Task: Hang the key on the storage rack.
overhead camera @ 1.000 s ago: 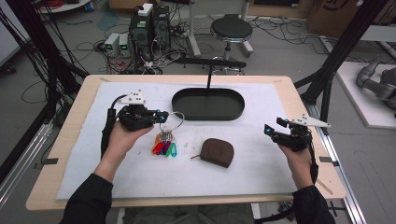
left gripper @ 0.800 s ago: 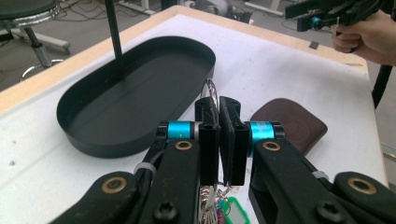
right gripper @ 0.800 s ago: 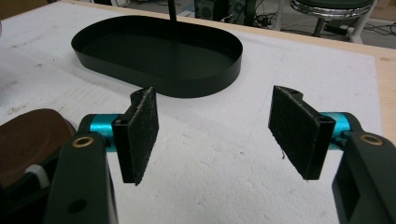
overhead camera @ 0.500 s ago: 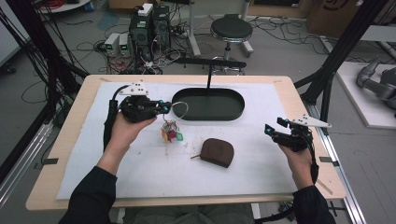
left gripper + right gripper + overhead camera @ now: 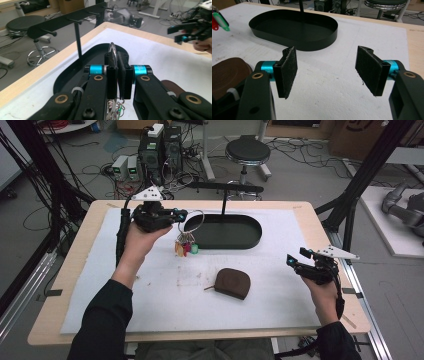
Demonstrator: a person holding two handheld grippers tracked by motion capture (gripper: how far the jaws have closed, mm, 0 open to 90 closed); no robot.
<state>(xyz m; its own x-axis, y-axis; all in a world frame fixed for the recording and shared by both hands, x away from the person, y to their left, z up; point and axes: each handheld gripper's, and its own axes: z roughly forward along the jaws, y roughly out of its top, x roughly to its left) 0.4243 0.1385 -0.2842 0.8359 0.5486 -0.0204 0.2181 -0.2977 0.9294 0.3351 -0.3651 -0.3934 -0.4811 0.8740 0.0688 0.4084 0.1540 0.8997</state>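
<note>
- The left claw point(image 5: 182, 214) is clamped on the key ring point(image 5: 194, 221), and the keys point(image 5: 185, 248) dangle below it, clear of the desk point(image 5: 300, 210).
- Judged step: carrying the keys to hang them. Just beyond the claw stands the peg rack point(image 5: 65, 21) over the black tray point(image 5: 227, 231); the ring must be threaded onto a peg.
- Farther off, the right claw point(image 5: 295, 259) hovers wide and empty near the brown pouch point(image 5: 232, 282).

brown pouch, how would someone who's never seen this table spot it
Start at the black oval tray at the back of the white mat. The brown pouch lies flat just in front of it, toward the person. It is the one rounded dark-brown thing there, unlike the colourful keys hanging at its left.
</note>
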